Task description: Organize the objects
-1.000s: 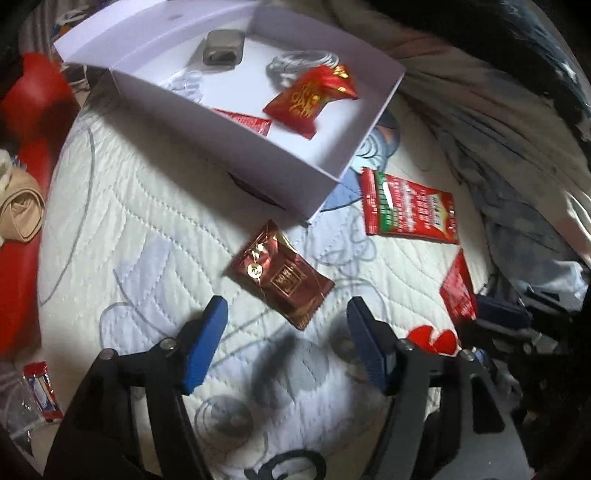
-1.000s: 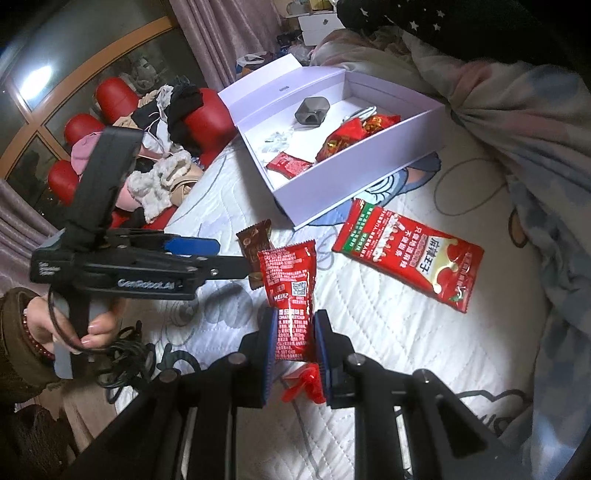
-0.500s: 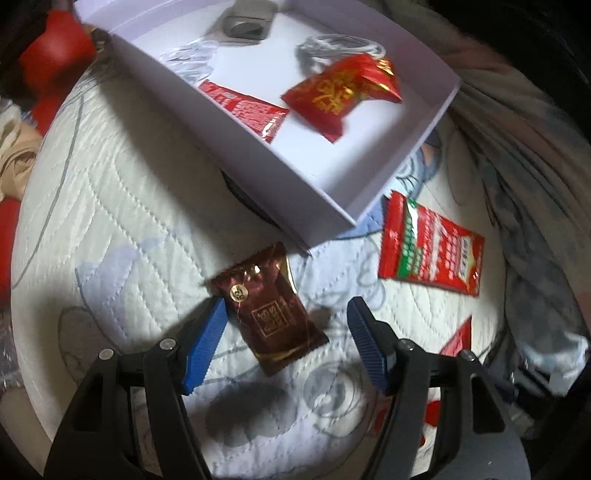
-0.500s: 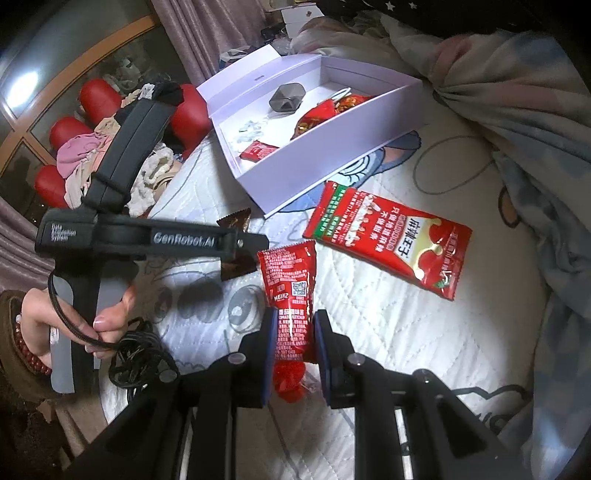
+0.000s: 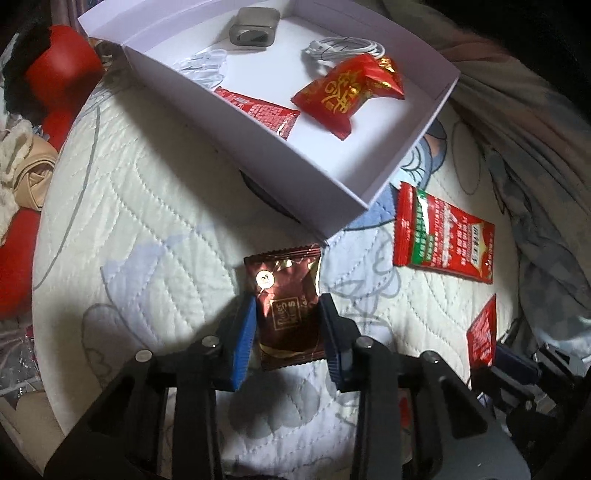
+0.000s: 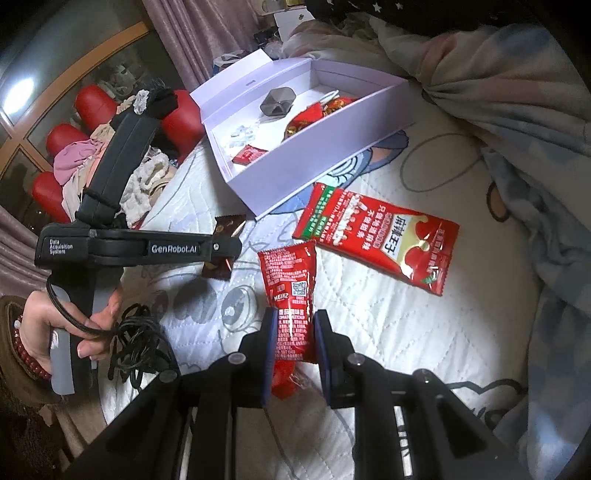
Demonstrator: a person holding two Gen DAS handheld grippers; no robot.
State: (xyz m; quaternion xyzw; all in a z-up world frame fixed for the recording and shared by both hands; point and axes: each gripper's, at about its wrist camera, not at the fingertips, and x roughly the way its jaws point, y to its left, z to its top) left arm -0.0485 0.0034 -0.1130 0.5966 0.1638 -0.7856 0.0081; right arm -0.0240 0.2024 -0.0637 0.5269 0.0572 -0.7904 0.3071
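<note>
A dark brown foil packet (image 5: 284, 273) lies on the white quilt just in front of the white box (image 5: 295, 177). My left gripper (image 5: 288, 314) points down at it, its jaws closing, and both blue pads touch the packet's sides. From the right wrist view the same packet (image 6: 227, 227) pokes out past the left gripper (image 6: 221, 251). My right gripper (image 6: 295, 321) is shut on a red ketchup sachet (image 6: 290, 273), held above the quilt. The box holds a red-and-gold candy pack (image 5: 347, 92), a small red sachet (image 5: 258, 109), a grey case (image 5: 255, 27) and a white cable (image 5: 343, 48).
A large red tomato packet (image 6: 376, 236) lies on the quilt right of the box. A rumpled blanket (image 6: 517, 110) borders the right side. Red cushions (image 6: 92, 107) and piled clothes sit at the left. A person's hand (image 6: 55, 321) holds the left gripper beside a black cord (image 6: 136, 343).
My left gripper came forward over the brown packet and its jaws narrowed from wide apart to touching the packet's sides. The right gripper kept the red sachet and barely moved.
</note>
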